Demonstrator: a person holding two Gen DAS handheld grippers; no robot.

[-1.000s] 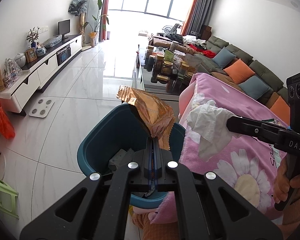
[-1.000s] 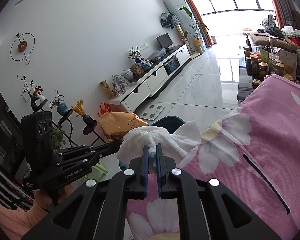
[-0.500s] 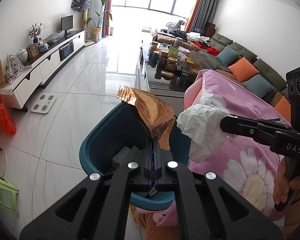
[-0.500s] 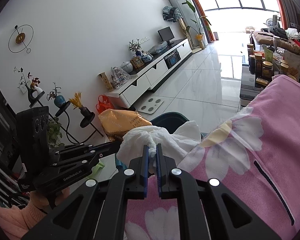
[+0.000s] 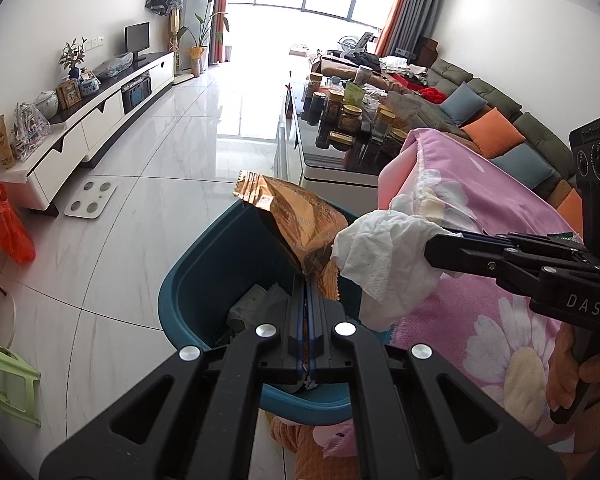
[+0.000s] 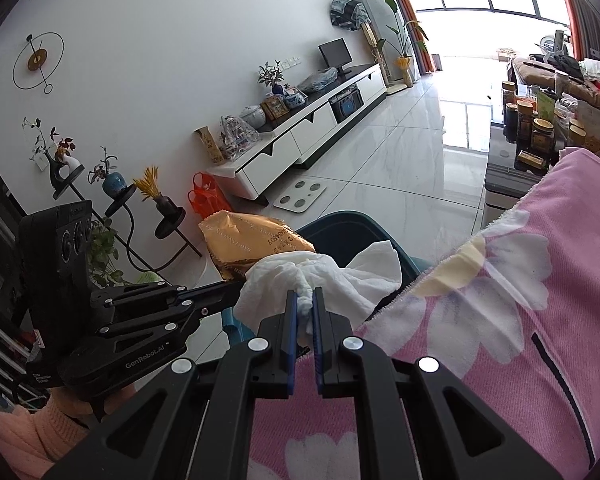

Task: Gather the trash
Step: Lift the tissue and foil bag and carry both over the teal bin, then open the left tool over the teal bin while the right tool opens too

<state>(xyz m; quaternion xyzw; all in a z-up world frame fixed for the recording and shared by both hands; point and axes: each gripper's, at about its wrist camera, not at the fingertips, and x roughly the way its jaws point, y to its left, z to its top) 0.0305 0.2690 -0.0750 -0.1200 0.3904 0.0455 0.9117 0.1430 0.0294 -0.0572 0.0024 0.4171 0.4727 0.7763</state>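
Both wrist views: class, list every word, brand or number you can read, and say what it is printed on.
"DAS": on the right gripper, seen from the left wrist.
"GenRobot.AI": on the left gripper, seen from the right wrist.
Gold snack bag: upside-down printed letters and digits, too small to read reliably.
Jars on the coffee table: labels too blurred to read.
Small sticker on the left gripper's body: illegible.
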